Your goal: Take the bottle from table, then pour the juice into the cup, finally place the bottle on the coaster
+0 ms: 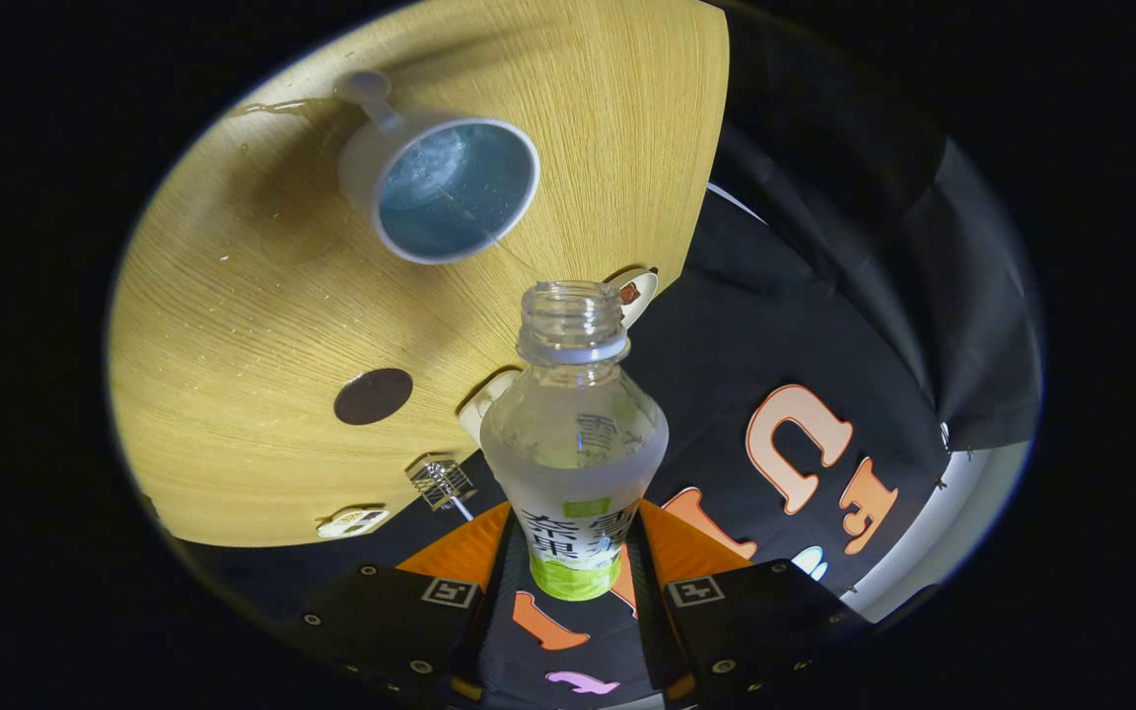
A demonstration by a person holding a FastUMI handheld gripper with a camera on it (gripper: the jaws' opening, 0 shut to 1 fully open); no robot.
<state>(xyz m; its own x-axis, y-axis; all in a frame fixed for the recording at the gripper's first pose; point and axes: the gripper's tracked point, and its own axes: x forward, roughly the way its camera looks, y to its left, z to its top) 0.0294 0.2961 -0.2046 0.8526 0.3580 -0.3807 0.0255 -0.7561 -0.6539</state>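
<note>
Light is moderate and warm on the wooden table [262,325], dimmer toward the dark booth wall. The cup [440,182] throws a soft shadow across the wood; its inside shows a pale sheen. The bottle [573,444] is sharp, with faint highlights. Fisheye bending curves the table's edge, and the rim of the view darkens

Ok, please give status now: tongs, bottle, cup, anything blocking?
Tongs shut on bottle, uncapped, tilted toward table. Cup beyond bottle mouth, apart from it. Coaster bare. Nothing between mouth and cup.

Gripper [573,567] with square markers and small screws.
</note>
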